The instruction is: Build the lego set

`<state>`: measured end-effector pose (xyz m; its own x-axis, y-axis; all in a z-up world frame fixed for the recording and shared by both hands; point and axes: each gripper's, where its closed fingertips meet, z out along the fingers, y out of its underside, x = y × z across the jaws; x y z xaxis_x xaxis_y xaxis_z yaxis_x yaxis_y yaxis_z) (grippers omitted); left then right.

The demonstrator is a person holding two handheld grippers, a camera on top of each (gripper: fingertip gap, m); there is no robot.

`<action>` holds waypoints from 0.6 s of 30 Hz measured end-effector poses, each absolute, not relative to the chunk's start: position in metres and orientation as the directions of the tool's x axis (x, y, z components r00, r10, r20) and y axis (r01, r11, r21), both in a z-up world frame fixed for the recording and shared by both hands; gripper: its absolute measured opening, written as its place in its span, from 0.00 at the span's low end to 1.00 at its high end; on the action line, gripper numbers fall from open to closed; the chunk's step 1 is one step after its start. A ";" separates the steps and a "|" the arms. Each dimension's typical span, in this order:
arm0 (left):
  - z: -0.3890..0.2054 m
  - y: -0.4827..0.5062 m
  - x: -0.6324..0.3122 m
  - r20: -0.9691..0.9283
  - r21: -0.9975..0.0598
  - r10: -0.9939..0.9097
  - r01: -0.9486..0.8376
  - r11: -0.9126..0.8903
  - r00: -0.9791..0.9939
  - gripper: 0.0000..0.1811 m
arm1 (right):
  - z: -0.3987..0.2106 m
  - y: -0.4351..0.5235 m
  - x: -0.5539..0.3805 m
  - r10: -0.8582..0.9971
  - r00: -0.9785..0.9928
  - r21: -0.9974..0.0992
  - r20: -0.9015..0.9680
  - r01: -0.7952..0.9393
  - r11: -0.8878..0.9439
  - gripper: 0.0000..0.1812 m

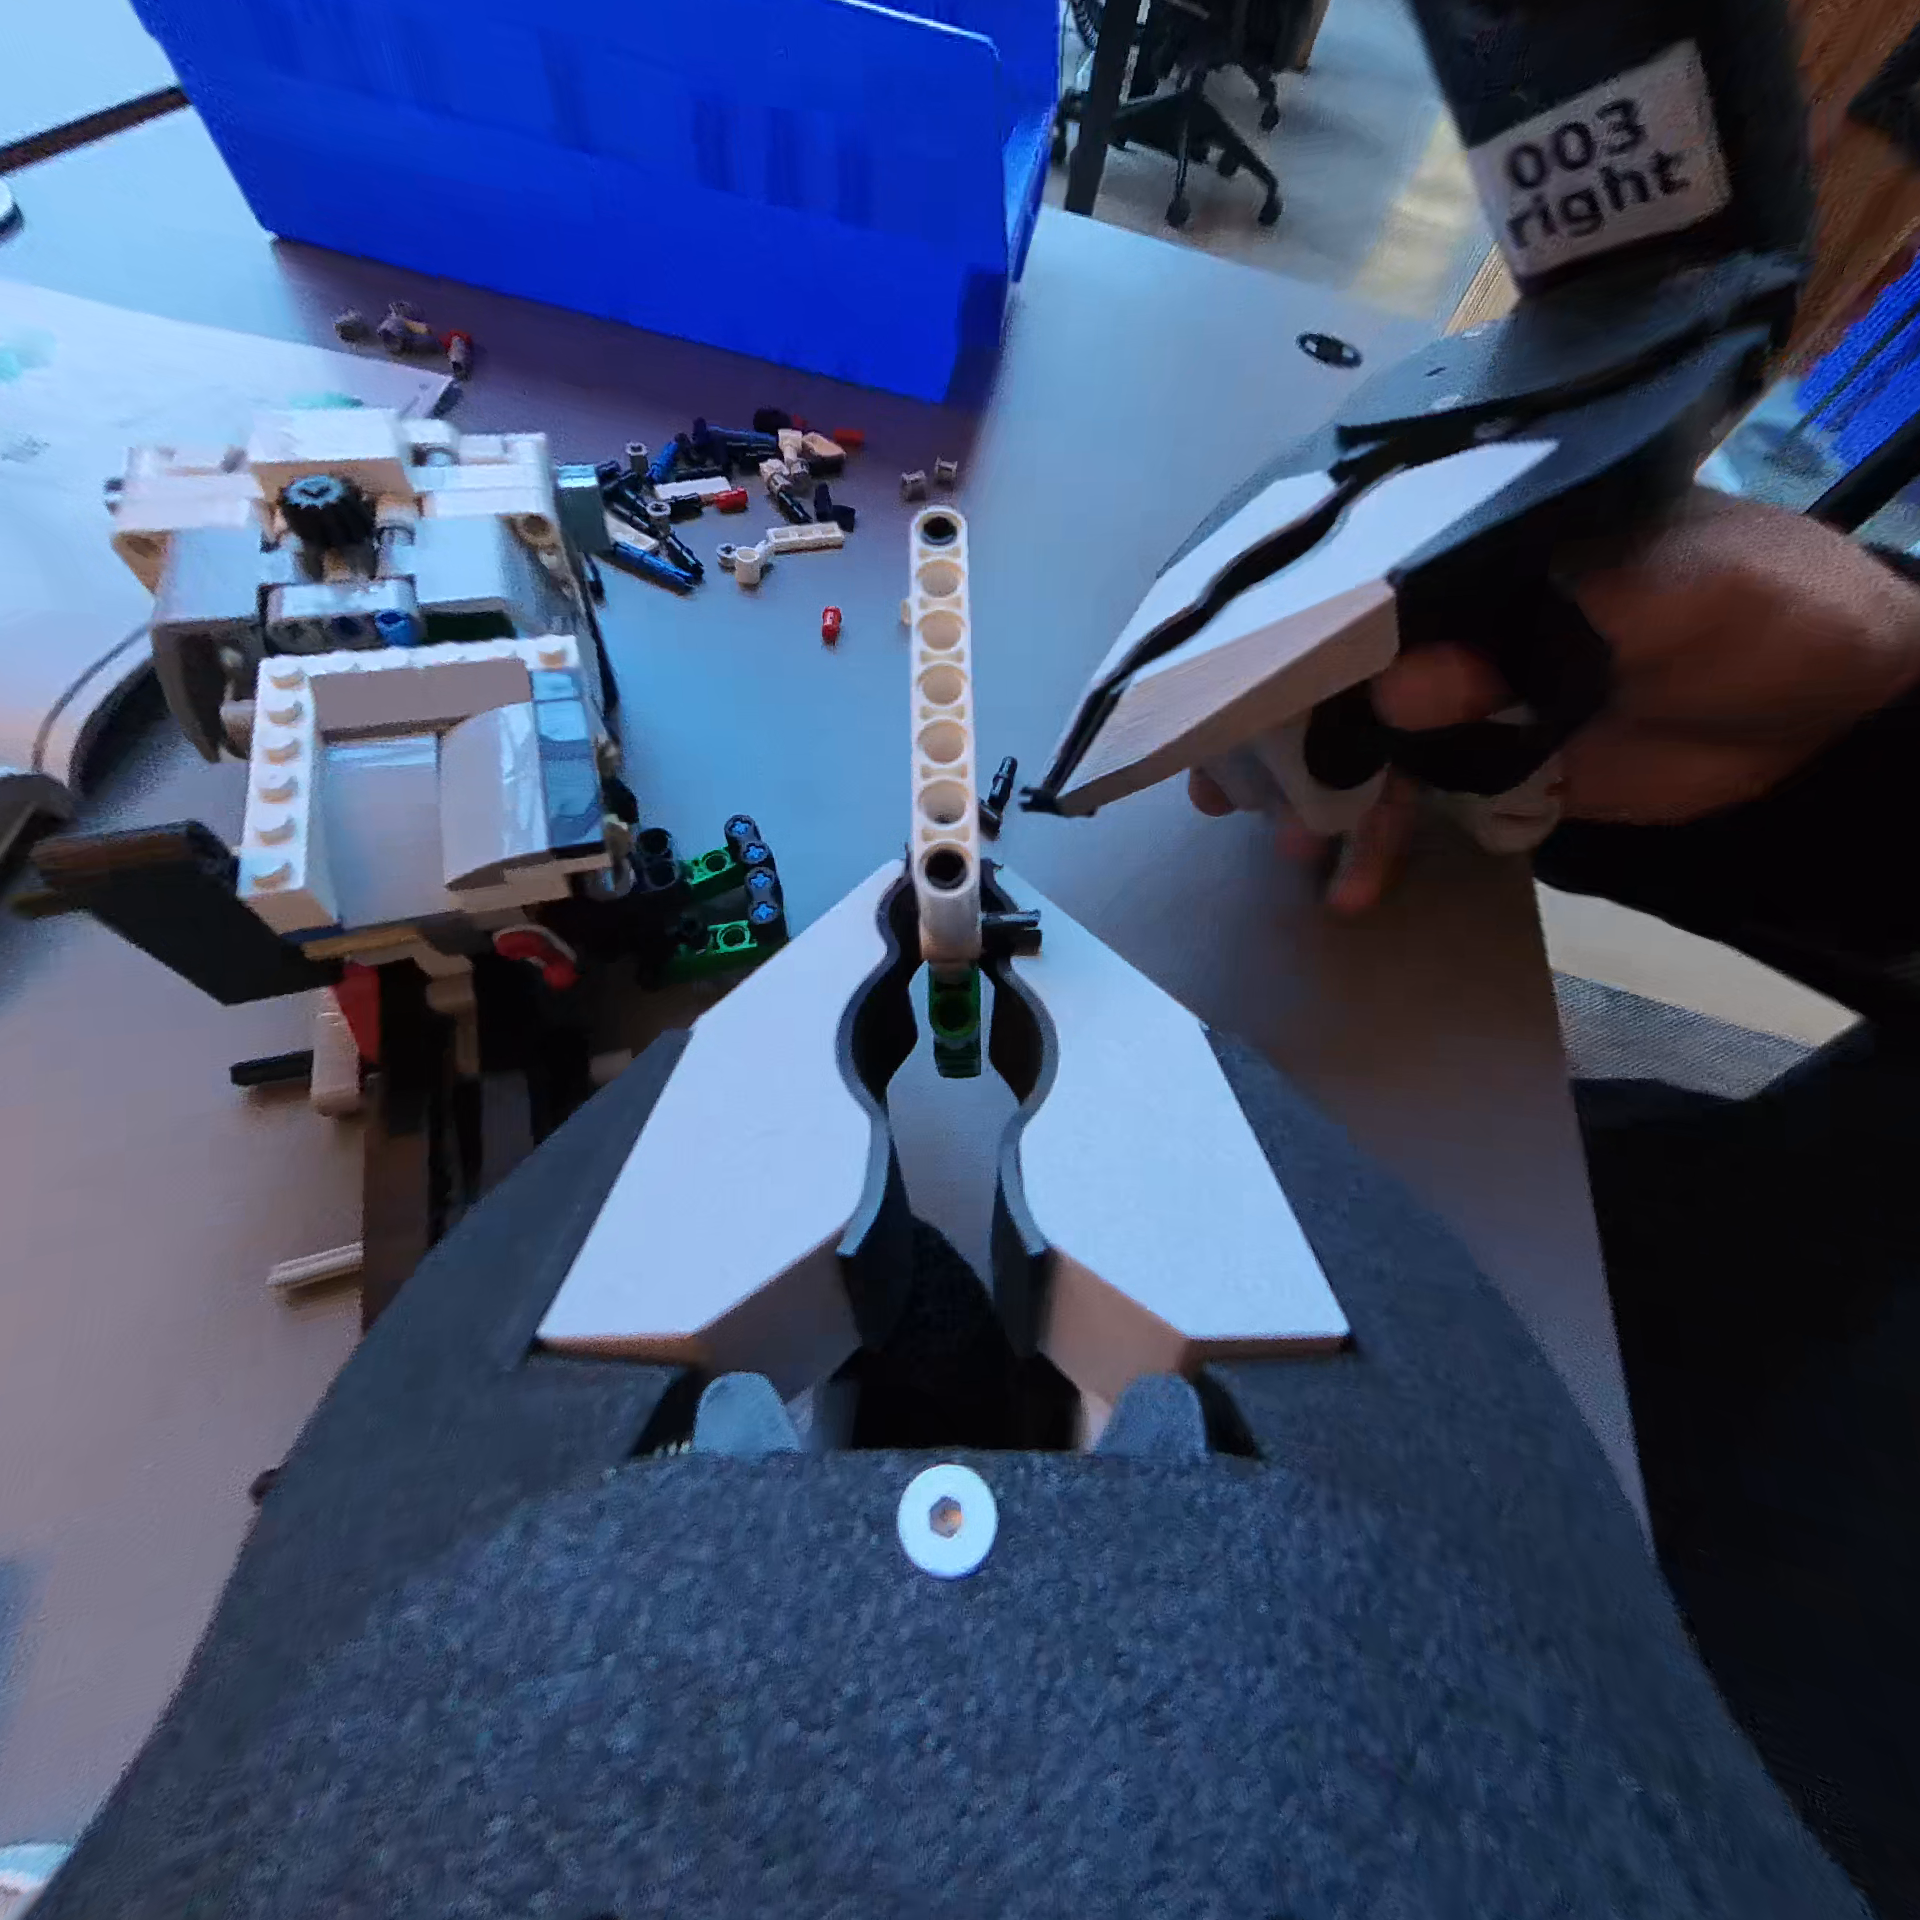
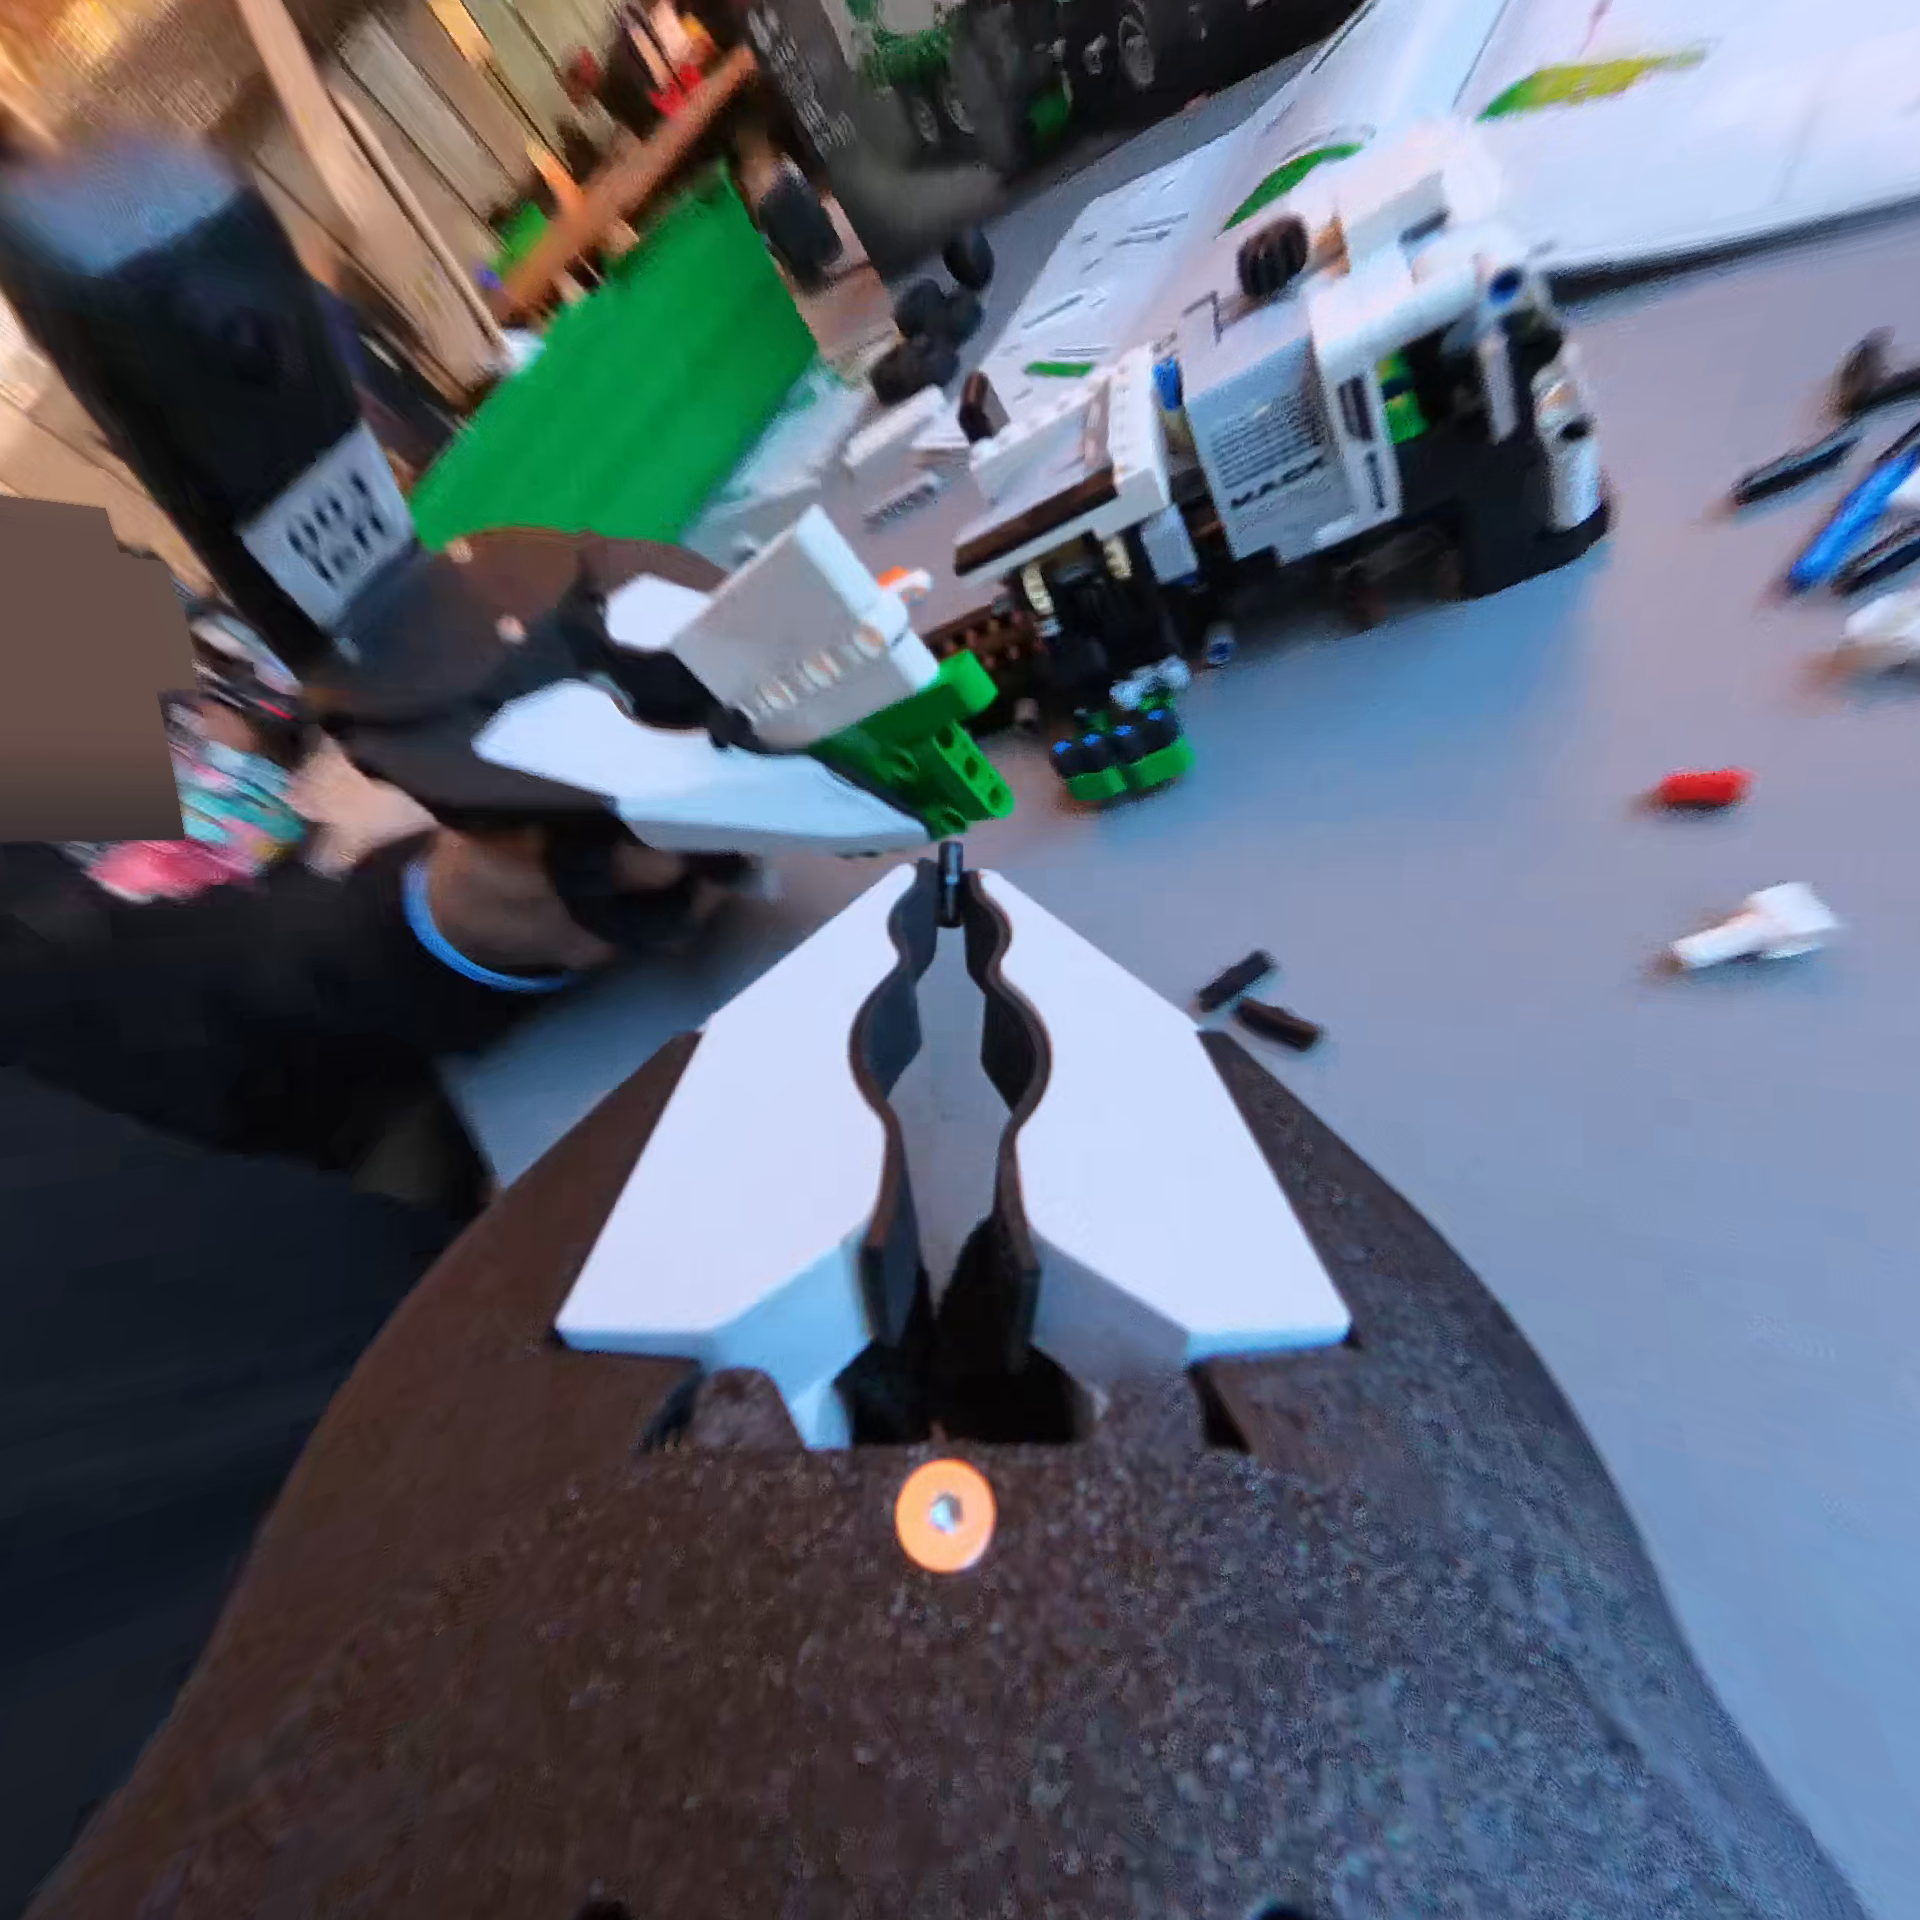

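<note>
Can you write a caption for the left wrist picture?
Left tongs hold a white holed beam while right tongs bring a black pin.

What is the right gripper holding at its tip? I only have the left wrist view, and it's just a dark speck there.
Observer: In the right wrist view, the right gripper is shut on a small black pin, pinched at the very fingertips.
Operator: And what is the green thing under my white beam?
Observer: A green piece with round holes along its side, jutting from the left gripper below the white beam.
Operator: Any spare pins nearby?
Observer: Two loose black pins lie on the table, to the right of the right gripper's fingers.
</note>
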<state>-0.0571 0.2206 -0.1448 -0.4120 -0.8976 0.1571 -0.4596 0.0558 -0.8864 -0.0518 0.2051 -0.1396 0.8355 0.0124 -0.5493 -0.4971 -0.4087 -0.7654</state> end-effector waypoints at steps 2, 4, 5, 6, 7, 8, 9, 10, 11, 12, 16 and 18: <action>-0.147 0.219 -0.057 0.101 -0.888 -0.907 -0.448 0.104 -0.410 0.04 | -0.141 0.210 -0.058 0.027 0.775 -0.716 -0.631 -0.569 -0.405 0.02; -0.146 0.219 -0.056 0.077 -0.891 -0.914 -0.438 0.116 -0.399 0.04 | -0.145 0.209 -0.058 0.016 0.747 -0.687 -0.664 -0.603 -0.405 0.02; -0.145 0.219 -0.056 0.075 -0.894 -0.915 -0.433 0.115 -0.398 0.04 | -0.142 0.209 -0.057 0.020 0.747 -0.693 -0.665 -0.607 -0.390 0.02; -0.144 0.220 -0.056 0.072 -0.898 -0.917 -0.426 0.111 -0.392 0.04 | -0.141 0.208 -0.056 0.016 0.740 -0.689 -0.672 -0.617 -0.381 0.02; -0.143 0.220 -0.056 0.066 -0.902 -0.919 -0.418 0.112 -0.388 0.04 | -0.143 0.208 -0.057 0.016 0.734 -0.681 -0.679 -0.621 -0.387 0.02; -0.142 0.220 -0.056 0.056 -0.904 -0.918 -0.410 0.120 -0.392 0.04 | -0.141 0.208 -0.059 0.032 0.729 -0.680 -0.684 -0.621 -0.389 0.02; -0.142 0.219 -0.056 0.038 -0.907 -0.919 -0.400 0.133 -0.393 0.04 | -0.141 0.209 -0.059 0.026 0.735 -0.686 -0.678 -0.620 -0.382 0.02; -0.141 0.217 -0.056 0.021 -0.909 -0.918 -0.390 0.148 -0.396 0.04 | -0.142 0.209 -0.058 0.021 0.744 -0.694 -0.667 -0.611 -0.381 0.02; -0.141 0.215 -0.056 0.008 -0.910 -0.915 -0.383 0.161 -0.404 0.04 | -0.142 0.209 -0.057 0.017 0.746 -0.697 -0.666 -0.614 -0.370 0.02; -0.140 0.214 -0.056 -0.001 -0.911 -0.915 -0.377 0.167 -0.404 0.04 | -0.141 0.209 -0.054 0.008 0.744 -0.698 -0.668 -0.623 -0.353 0.02; -0.136 0.213 -0.056 -0.001 -0.920 -0.918 -0.359 0.156 -0.396 0.04 | -0.140 0.208 -0.054 0.002 0.749 -0.703 -0.663 -0.621 -0.345 0.02; -0.135 0.209 -0.056 -0.003 -0.924 -0.917 -0.349 0.155 -0.400 0.04 | -0.142 0.209 -0.054 -0.010 0.768 -0.718 -0.640 -0.603 -0.349 0.02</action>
